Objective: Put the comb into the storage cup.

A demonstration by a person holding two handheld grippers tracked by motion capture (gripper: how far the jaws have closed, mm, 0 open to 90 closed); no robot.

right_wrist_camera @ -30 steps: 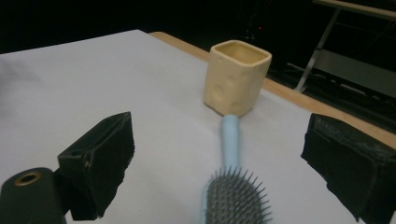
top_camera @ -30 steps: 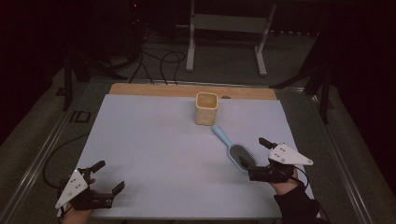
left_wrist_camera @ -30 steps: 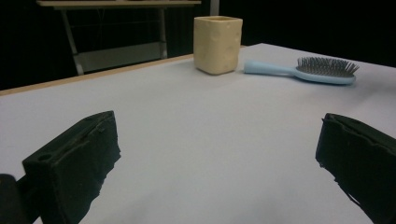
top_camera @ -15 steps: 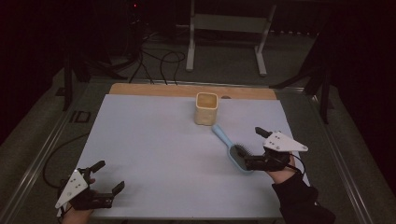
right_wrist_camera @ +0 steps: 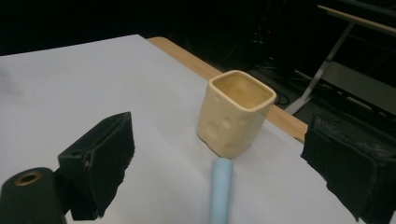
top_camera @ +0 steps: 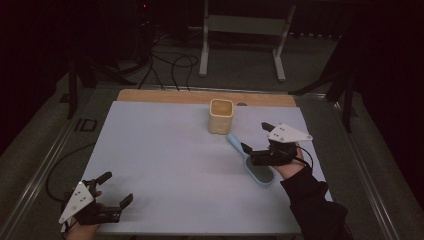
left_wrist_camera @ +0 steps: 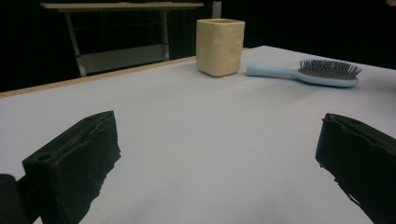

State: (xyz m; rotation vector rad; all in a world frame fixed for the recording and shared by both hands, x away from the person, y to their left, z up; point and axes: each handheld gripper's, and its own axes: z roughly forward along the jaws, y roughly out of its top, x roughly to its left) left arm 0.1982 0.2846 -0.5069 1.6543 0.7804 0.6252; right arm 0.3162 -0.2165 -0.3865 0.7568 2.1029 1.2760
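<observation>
High view first, working from your left: your left gripper [top_camera: 107, 192] rests at the near left corner of the counter [top_camera: 165, 165], jaws spread wide with nothing between them. It sits well apart from everything else. In the left gripper view, the cup [left_wrist_camera: 220, 45] and the hairbrush [left_wrist_camera: 308, 73] lie far across the bare white surface, past both open jaws.

Moving toward the middle, the cream cup [top_camera: 221, 115] stands upright near the far edge, mouth up. Just beside it, on the near right, the light blue hairbrush [top_camera: 252, 160] lies flat on the counter. Its long axis runs on a diagonal: the handle end points up toward the cup and stops close to its base, while the bristled head lies nearer you and farther right.

On the right, your right gripper [top_camera: 255, 141] hangs over the hairbrush, about where the handle meets the head. It is plainly the nearer one. Its jaws are wide open and empty. In the right gripper view, the blue handle [right_wrist_camera: 220, 189] comes up from the bottom edge between the two jaws, almost centred, and points on to the cup [right_wrist_camera: 235, 113] straight ahead.

So the handle runs along your line of sight, and the jaws stand to either side of it. Judging from that, closing across the handle should need little turning of the wrist; lowering looks like the main thing left.
</observation>
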